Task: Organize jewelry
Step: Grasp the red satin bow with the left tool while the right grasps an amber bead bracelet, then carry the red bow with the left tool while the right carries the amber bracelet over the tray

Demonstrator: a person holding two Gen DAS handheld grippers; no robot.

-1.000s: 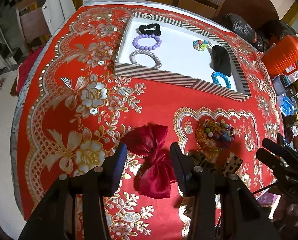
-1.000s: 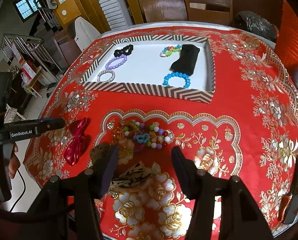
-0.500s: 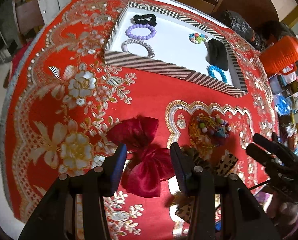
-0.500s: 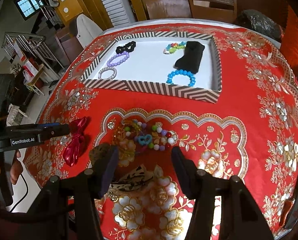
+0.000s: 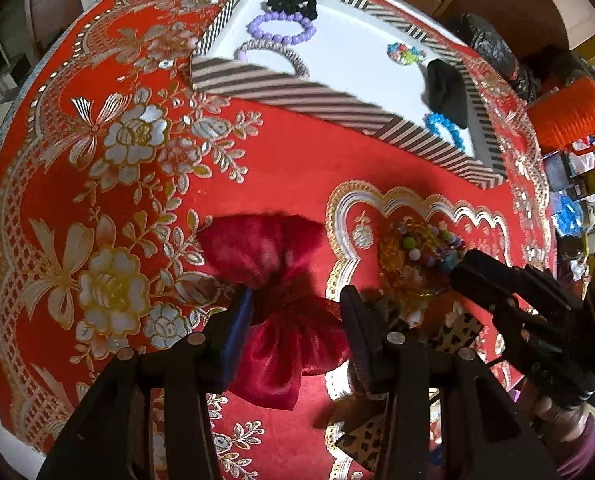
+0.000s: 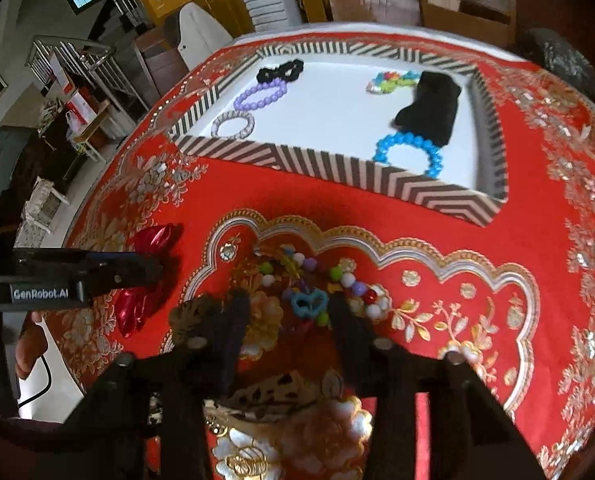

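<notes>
Two pairs of tongs point down at the red-clothed table (image 5: 297, 160). The left tongs (image 5: 297, 312) stand wide around the knot of the red satin bow (image 5: 273, 280), pads apart from it. The right tongs (image 6: 285, 312) are closing, still apart, around the multicoloured bead bracelet (image 6: 317, 280). Beyond sits the striped tray (image 6: 337, 168).

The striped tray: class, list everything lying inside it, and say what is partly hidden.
Inside the striped tray: black scrunchie, purple bead bracelet, silver bracelet, multicoloured bead piece, black cloth, blue bead bracelet. The black cloth covers part of the blue bracelet's ring.
</notes>
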